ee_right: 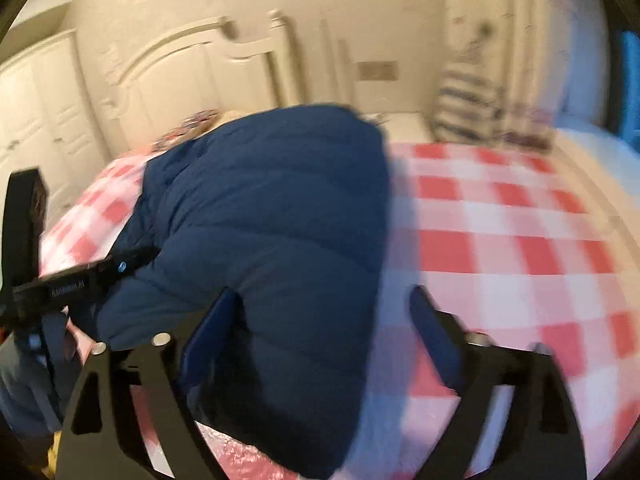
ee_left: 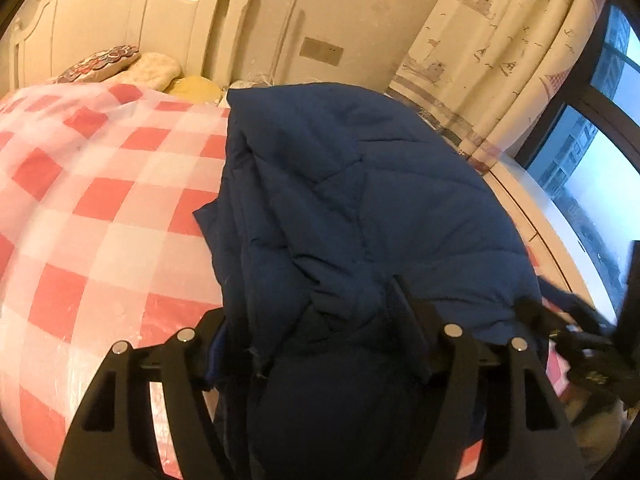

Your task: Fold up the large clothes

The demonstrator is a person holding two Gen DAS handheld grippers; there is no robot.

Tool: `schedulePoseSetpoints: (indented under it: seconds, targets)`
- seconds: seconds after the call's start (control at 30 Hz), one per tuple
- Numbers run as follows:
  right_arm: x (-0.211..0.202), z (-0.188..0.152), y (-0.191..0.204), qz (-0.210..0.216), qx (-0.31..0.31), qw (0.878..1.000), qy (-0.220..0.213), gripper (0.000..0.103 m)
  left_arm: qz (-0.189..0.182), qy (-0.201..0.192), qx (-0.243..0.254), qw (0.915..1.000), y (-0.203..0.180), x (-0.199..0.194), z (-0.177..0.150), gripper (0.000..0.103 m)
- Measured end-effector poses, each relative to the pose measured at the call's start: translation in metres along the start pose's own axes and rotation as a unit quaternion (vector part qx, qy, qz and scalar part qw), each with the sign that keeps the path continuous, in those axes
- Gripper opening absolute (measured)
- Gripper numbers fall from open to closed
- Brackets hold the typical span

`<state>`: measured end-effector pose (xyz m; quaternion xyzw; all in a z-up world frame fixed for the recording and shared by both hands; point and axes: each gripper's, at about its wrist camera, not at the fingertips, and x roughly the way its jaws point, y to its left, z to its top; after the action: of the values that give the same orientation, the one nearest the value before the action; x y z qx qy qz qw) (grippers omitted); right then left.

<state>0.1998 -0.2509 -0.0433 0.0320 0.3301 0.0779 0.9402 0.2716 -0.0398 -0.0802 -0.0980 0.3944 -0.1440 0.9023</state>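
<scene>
Bedroom scene: a red-and-white checked bedspread (ee_left: 100, 208) covers the bed, and the puffy navy quilted jacket (ee_left: 360, 200) lies on it, already doubled lengthwise I think. The left gripper (ee_left: 320, 320) has jacket fabric bunched between its fingers, but I can't tell if they're pinched. The right gripper (ee_right: 324, 312) sits spread wide around the jacket's near edge. Next it probably needs to close on that edge so both can fold the near end away across the jacket.
</scene>
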Motion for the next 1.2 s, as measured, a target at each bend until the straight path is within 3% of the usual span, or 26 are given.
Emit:
schedulePoseSetpoints:
  seconds: [0.1,0.17,0.23,0.27,0.3,0.4,0.5,0.57,0.6,0.67,0.8,0.87,0.97,1.2]
  targets:
    - [-0.027,0.001,0.019,0.005,-0.018,0.998,-0.062,0.09,0.0,0.001,-0.005,1.0,0.009,0.002,-0.001,0.078]
    - [-0.031,-0.004,0.044,0.002,-0.075,0.994,-0.076,0.09,0.013,-0.008,0.005,0.9999,0.006,0.001,-0.003,0.078]
    - [-0.011,-0.011,0.074,-0.012,-0.14,0.989,-0.044,0.09,0.03,-0.018,0.018,0.9992,0.001,-0.006,-0.006,0.078]
    - [0.014,-0.022,0.081,-0.018,-0.171,0.985,-0.002,0.091,0.037,-0.021,0.022,0.9988,-0.001,-0.008,-0.006,0.078]
    - [0.028,-0.036,0.088,-0.042,-0.2,0.979,-0.009,0.092,0.053,-0.022,0.028,0.998,-0.003,-0.009,-0.006,0.082]
    - [0.029,-0.043,0.084,-0.04,-0.189,0.981,-0.023,0.092,0.088,-0.035,0.043,0.9945,-0.006,-0.019,-0.011,0.094]
    - [0.018,-0.033,0.083,-0.026,-0.184,0.983,-0.007,0.091,0.132,-0.065,0.054,0.9876,-0.012,-0.037,-0.016,0.096]
    - [-0.001,-0.027,0.079,0.006,-0.171,0.985,-0.011,0.091,0.167,-0.093,0.077,0.9785,-0.023,-0.056,-0.018,0.096]
    - [-0.012,-0.023,0.076,0.02,-0.162,0.986,-0.021,0.091,0.189,-0.116,0.099,0.9701,-0.032,-0.073,-0.019,0.096]
    - [-0.045,-0.013,0.069,0.016,-0.138,0.988,-0.062,0.092,0.211,-0.168,0.118,0.9557,-0.046,-0.112,-0.018,0.101]
    - [-0.106,0.012,0.054,0.005,-0.088,0.988,-0.129,0.098,0.237,-0.265,0.1,0.9295,-0.068,-0.19,-0.014,0.101]
    - [-0.127,0.017,0.052,-0.007,-0.081,0.985,-0.15,0.098,0.238,-0.295,0.086,0.9213,-0.075,-0.223,-0.019,0.101]
    - [-0.139,0.01,0.055,-0.015,-0.088,0.985,-0.144,0.098,0.218,-0.304,0.084,0.9235,-0.08,-0.243,-0.026,0.101]
    - [-0.139,-0.007,0.057,-0.012,-0.089,0.987,-0.134,0.098,0.205,-0.249,0.11,0.9402,-0.089,-0.224,-0.053,0.101]
